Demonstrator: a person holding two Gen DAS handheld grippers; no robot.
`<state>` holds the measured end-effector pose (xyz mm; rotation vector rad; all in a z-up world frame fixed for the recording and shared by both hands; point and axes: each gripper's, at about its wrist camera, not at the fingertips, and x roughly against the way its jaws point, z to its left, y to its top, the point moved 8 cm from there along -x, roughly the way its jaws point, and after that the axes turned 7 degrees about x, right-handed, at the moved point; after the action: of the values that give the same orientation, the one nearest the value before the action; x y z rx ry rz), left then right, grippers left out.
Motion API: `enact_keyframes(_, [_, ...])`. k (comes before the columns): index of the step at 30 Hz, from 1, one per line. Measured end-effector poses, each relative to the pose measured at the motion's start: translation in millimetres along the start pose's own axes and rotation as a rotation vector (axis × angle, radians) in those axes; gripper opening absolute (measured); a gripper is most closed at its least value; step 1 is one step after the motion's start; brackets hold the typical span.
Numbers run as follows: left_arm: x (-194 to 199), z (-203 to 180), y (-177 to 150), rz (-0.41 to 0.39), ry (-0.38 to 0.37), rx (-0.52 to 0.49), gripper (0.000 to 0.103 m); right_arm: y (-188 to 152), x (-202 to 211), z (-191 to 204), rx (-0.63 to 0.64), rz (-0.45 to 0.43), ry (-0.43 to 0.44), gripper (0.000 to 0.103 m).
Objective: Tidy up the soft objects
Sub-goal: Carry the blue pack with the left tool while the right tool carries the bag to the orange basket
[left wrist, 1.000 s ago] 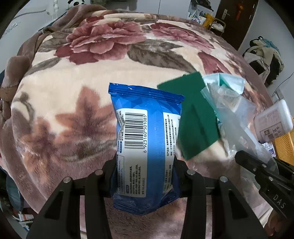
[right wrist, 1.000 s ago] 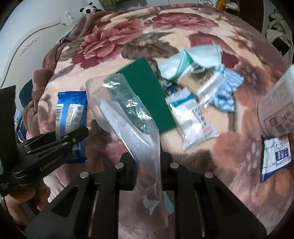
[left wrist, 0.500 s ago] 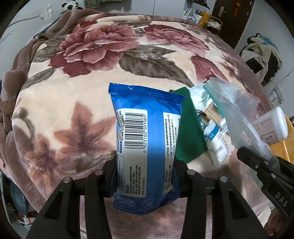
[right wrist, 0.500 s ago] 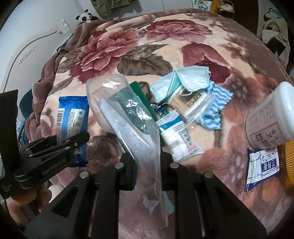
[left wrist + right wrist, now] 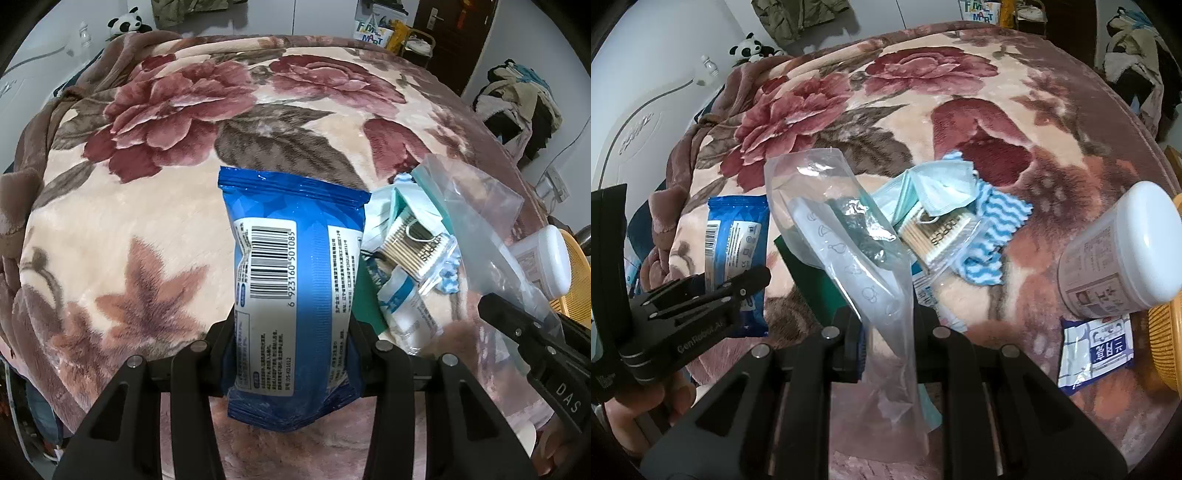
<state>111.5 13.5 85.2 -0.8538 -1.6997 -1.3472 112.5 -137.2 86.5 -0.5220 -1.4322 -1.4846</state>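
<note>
Above the floral blanket [image 5: 122, 206], both grippers have lifted w/ their loads since a sec ago; the pile below now looks smaller and fuller in view. Left gripper [image 5: 291, 332] clamps the blue wipes pack [image 5: 295, 280] at mid width; right gripper [image 5: 886, 325] is pinched fully shut on a clear bag [image 5: 849, 236]. Judgement: pick-up done, next step prob. slipping pack into bag, whose mouth isn't spread yet.

Right view alone shows the whole pile: masks [image 5: 938, 188], swab pack [image 5: 938, 236], striped cloth [image 5: 993, 240], white tub [image 5: 1123, 258], sachet [image 5: 1097, 350], plus the hand [image 5: 639, 410] under the left gripper. Left view alone shows the pack's barcode side.
</note>
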Motion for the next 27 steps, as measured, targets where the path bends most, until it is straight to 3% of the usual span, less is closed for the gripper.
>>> enact_keyframes(27, [5.4,-68.0,9.6,0.003,-0.029,-0.055,0.047,14.0,29.1,-48.7,-0.051,-0.042,-0.002,0.017])
